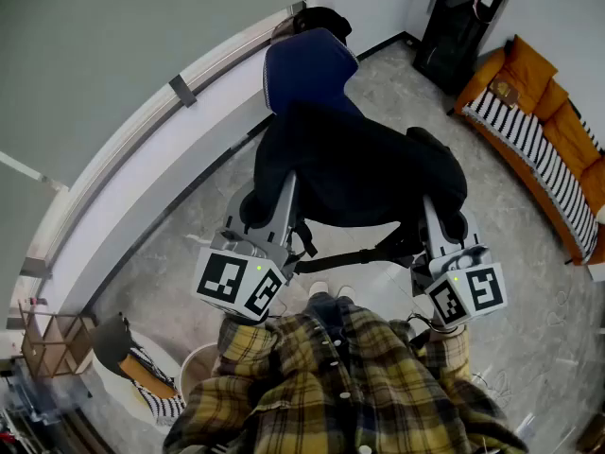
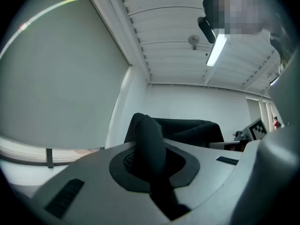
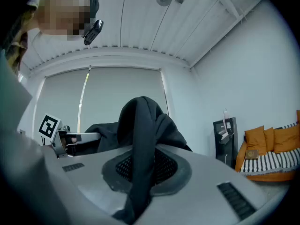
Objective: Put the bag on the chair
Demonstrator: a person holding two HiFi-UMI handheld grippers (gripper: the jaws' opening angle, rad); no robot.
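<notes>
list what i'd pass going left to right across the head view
wooden rack → left tongs → black bag → right tongs → orange sofa

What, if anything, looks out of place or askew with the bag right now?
Nothing stands out. The black bag sags between the left gripper and the right gripper. Each is shut on a bunched fold of its fabric. No tear or spill shows.
</notes>
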